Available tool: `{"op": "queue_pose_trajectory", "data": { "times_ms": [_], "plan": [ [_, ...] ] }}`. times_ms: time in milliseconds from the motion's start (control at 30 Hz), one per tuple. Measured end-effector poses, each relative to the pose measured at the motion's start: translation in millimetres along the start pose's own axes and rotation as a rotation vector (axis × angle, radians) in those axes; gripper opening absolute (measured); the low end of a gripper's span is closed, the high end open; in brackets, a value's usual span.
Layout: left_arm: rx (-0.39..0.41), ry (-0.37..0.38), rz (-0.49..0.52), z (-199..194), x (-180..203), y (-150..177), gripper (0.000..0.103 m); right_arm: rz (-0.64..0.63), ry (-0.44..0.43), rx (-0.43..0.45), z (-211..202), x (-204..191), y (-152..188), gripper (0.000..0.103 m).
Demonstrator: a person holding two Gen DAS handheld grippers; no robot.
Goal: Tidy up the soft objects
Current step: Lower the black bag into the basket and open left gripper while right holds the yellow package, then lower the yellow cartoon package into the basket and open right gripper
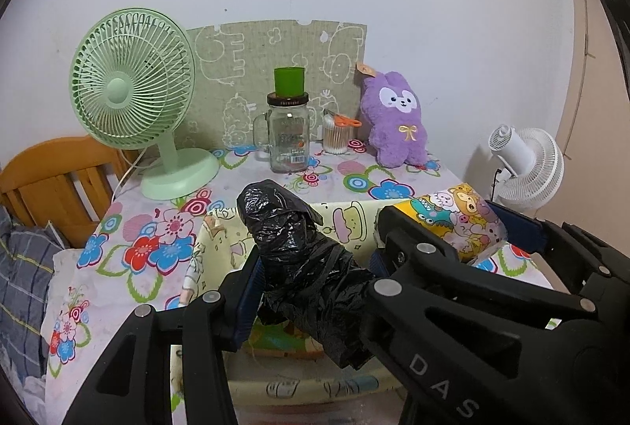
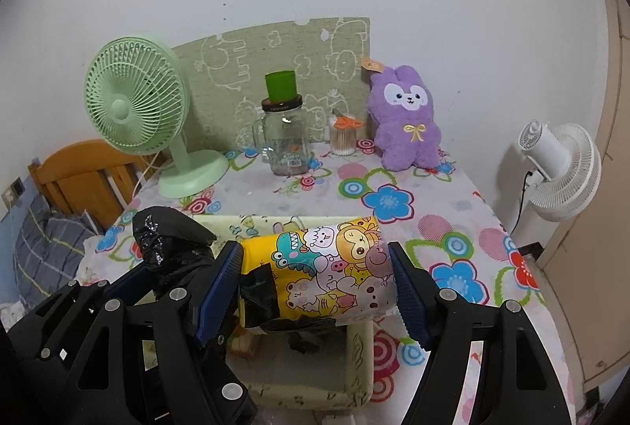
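Observation:
My left gripper (image 1: 311,279) is shut on a black plastic bag bundle (image 1: 299,252), held over a pale yellow fabric bin (image 1: 220,236). My right gripper (image 2: 317,279) is shut on a yellow cartoon-print roll (image 2: 330,267), held above the same bin (image 2: 360,358). The black bundle (image 2: 169,248) and left gripper show at the left of the right wrist view. The cartoon roll (image 1: 456,220) and right gripper show at the right of the left wrist view. A purple plush toy (image 1: 395,118) sits upright at the back of the table, also in the right wrist view (image 2: 407,118).
A green desk fan (image 1: 134,94) stands back left. A glass jar mug with a green cup on top (image 1: 287,126) and a cotton swab holder (image 1: 336,133) stand at the back. A white fan (image 2: 559,169) stands off the table's right edge. A wooden bed frame (image 1: 51,181) is left.

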State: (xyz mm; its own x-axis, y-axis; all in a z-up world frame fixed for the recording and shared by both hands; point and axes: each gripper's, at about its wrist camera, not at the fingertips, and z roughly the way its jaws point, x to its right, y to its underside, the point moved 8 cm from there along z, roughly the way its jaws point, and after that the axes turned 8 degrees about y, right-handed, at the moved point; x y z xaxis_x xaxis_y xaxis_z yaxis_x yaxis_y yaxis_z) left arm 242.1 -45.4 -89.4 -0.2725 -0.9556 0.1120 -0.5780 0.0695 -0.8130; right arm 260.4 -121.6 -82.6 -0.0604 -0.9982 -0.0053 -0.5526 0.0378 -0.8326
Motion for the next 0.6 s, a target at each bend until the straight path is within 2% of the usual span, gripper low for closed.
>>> {"op": "queue_pose_trajectory", "data": {
  "times_ms": [133,233,400,467,600],
  "plan": [
    [-0.016,0.006,-0.007,7.6,-2.1,2.5,0.057,-0.005,0.009,-0.006,7.9,0.9,1.0,0.075],
    [-0.029,0.000,-0.008,12.8,-5.1,5.2,0.064,-0.009,0.007,-0.018,13.7,-0.1,4.1,0.075],
    [-0.067,-0.015,0.007,16.0,-10.1,10.5,0.068,-0.024,0.001,-0.029,20.0,-5.2,8.0,0.075],
    [-0.069,-0.030,0.013,14.8,-13.1,12.9,0.075,-0.031,-0.012,-0.026,20.4,-9.4,9.4,0.075],
    [-0.091,-0.037,0.001,16.6,-21.6,17.9,0.077,-0.047,-0.018,-0.021,23.2,-17.3,10.9,0.075]
  ]
}}
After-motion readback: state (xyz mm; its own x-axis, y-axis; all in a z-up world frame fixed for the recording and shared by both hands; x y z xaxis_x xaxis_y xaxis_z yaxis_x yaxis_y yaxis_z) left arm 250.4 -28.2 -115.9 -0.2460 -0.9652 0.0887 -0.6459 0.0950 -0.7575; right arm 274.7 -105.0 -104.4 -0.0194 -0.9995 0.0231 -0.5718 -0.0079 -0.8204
